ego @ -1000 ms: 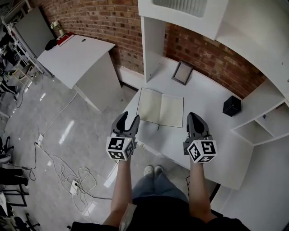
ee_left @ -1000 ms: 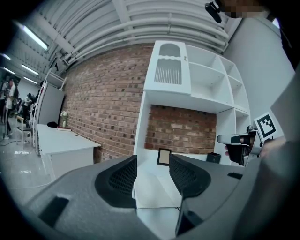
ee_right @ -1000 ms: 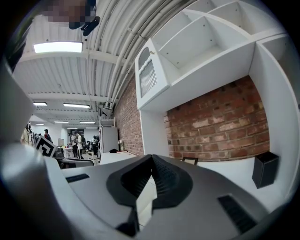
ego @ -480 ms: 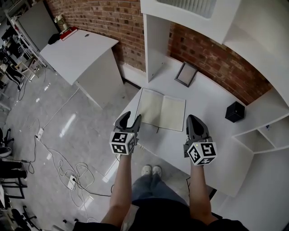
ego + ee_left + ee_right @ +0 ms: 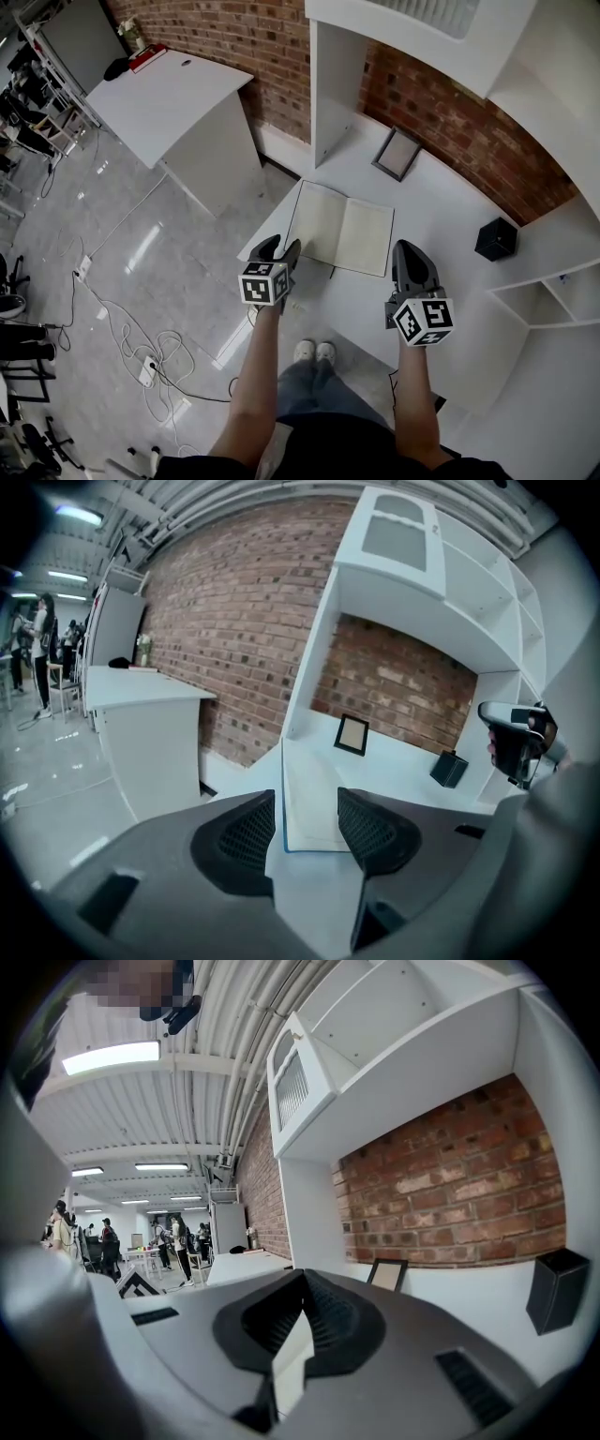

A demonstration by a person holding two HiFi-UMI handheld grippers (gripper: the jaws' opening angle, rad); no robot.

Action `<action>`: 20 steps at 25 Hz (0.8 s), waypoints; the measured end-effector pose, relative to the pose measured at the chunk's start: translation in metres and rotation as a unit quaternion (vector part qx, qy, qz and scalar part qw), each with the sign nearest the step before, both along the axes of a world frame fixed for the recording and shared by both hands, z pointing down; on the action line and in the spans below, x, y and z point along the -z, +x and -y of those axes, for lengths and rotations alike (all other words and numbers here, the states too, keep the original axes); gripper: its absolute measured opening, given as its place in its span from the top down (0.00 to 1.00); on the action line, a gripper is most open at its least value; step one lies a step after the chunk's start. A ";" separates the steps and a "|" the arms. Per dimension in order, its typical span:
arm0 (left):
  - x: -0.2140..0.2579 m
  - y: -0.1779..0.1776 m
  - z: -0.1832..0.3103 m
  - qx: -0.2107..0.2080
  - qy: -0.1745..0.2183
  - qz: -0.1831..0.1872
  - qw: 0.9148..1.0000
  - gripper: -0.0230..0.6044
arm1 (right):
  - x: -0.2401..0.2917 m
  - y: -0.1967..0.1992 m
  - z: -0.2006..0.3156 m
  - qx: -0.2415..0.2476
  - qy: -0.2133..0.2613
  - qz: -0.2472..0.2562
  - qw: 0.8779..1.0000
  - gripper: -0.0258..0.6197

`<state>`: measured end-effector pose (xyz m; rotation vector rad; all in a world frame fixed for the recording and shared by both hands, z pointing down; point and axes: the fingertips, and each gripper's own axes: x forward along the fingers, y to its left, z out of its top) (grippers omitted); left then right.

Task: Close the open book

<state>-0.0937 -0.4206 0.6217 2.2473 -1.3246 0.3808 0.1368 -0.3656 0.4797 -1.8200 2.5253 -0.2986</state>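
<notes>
Nearest you, your left gripper (image 5: 278,248) hovers over the near left edge of the desk (image 5: 441,291), jaws partly apart and empty. Your right gripper (image 5: 410,253) hangs to its right, jaws pressed together on nothing. Just beyond both, the book (image 5: 344,228) lies flat and fully open, neither cover lifted, so the whole closing is yet to do. Farther back stand a picture frame (image 5: 397,154) and, to the right, a black box (image 5: 496,239).
</notes>
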 end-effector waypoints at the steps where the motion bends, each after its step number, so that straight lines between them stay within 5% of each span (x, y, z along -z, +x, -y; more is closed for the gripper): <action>1: -0.006 0.000 0.000 0.002 -0.010 0.002 1.000 0.67 | -0.001 0.000 0.001 0.000 -0.001 0.000 1.000 0.96; 8: -0.038 0.002 0.000 -0.003 -0.071 -0.008 0.997 0.67 | -0.004 0.002 0.009 -0.003 -0.004 0.003 1.000 0.96; 20: -0.017 0.003 -0.001 -0.001 -0.038 -0.026 0.999 0.84 | -0.005 0.003 0.009 -0.009 -0.004 0.003 1.000 0.96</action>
